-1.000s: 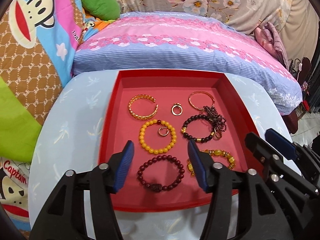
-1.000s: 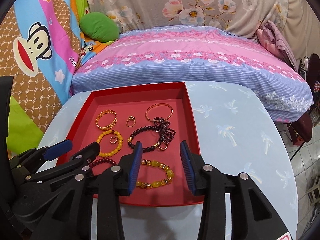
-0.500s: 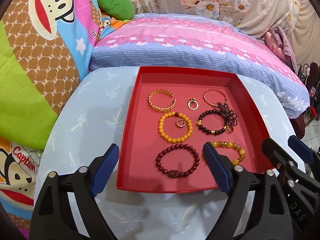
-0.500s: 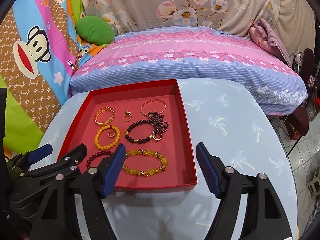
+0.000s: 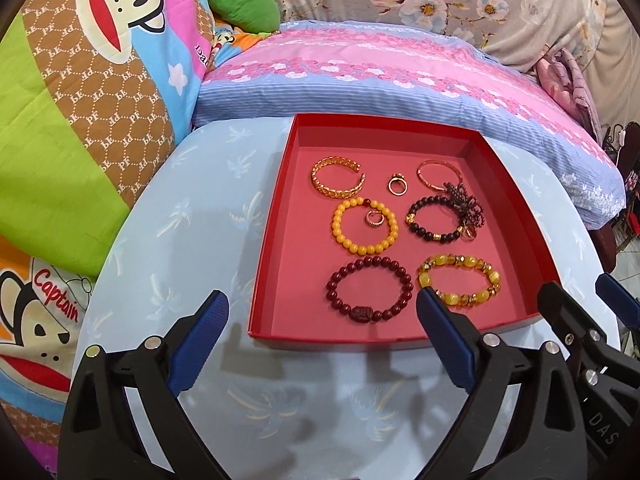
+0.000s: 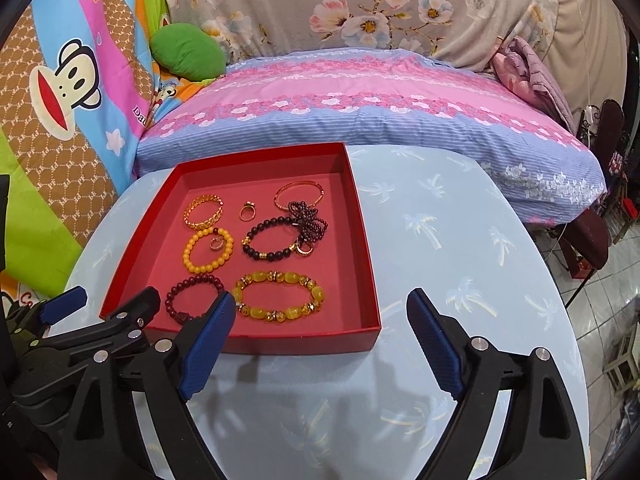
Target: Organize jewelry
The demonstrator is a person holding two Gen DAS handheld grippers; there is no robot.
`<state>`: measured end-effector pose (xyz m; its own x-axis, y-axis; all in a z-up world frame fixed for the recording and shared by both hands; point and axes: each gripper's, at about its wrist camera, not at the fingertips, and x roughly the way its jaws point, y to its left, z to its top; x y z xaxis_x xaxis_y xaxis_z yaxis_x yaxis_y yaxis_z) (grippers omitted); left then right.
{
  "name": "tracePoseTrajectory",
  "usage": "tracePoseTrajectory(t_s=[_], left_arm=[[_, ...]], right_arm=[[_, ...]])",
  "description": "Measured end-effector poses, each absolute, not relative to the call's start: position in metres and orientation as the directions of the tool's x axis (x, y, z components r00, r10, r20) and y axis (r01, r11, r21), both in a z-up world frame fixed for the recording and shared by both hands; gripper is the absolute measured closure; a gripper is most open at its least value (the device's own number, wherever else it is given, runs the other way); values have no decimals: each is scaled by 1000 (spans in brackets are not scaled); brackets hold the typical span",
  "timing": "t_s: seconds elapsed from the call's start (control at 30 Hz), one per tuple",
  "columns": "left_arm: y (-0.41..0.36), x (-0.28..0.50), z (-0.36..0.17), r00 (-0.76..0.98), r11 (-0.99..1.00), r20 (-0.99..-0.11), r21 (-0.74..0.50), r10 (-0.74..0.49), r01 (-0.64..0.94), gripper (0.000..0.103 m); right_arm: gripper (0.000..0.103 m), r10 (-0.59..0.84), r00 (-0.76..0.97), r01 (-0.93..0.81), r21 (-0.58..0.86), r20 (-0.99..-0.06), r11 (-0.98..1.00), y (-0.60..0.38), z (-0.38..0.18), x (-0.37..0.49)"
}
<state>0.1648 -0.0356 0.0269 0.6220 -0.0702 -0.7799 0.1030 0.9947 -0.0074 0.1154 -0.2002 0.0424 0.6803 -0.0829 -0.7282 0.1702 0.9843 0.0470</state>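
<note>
A red tray (image 5: 272, 248) on the light blue table holds several pieces of jewelry. Among them are a gold cuff (image 5: 338, 178), a yellow bead bracelet (image 5: 340, 232), a dark red bead bracelet (image 5: 362, 314) and an amber bracelet (image 5: 452, 300). My left gripper (image 5: 320, 300) hangs before the tray's near left corner. Its jaws are opening, with nothing held between them. My right gripper (image 6: 320, 298) hovers at the tray's (image 6: 300, 344) near right corner, over the amber bracelet (image 6: 280, 314). Its jaws are also opening and hold nothing.
The round table (image 6: 460, 240) has bare top to the right of the tray. A pink and blue pillow (image 5: 380, 76) lies just behind the table. Cartoon-print bedding (image 5: 80, 120) rises on the left, and a green cushion (image 6: 186, 52) sits behind.
Both grippers' jaws have spread wide apart. Both have drawn back from above the tray toward its near edge, and the left view has swung so the tray sits more to the right.
</note>
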Motion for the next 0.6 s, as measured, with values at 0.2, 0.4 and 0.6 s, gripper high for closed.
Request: tracePoseTrajectory(t_s=[0.2, 0.4, 0.6], left_arm=[[-35, 159, 26, 624, 994, -779, 6, -61, 105, 12], [-35, 155, 25, 630, 995, -774, 11, -57, 103, 12], [-34, 152, 25, 632, 995, -773, 7, -56, 97, 12]], right_arm=[[19, -79, 662, 179, 55, -745, 982, -201, 39, 111], [18, -89, 669, 180, 45, -738, 983, -201, 38, 106], [12, -86, 673, 180, 50, -735, 982, -202, 38, 103]])
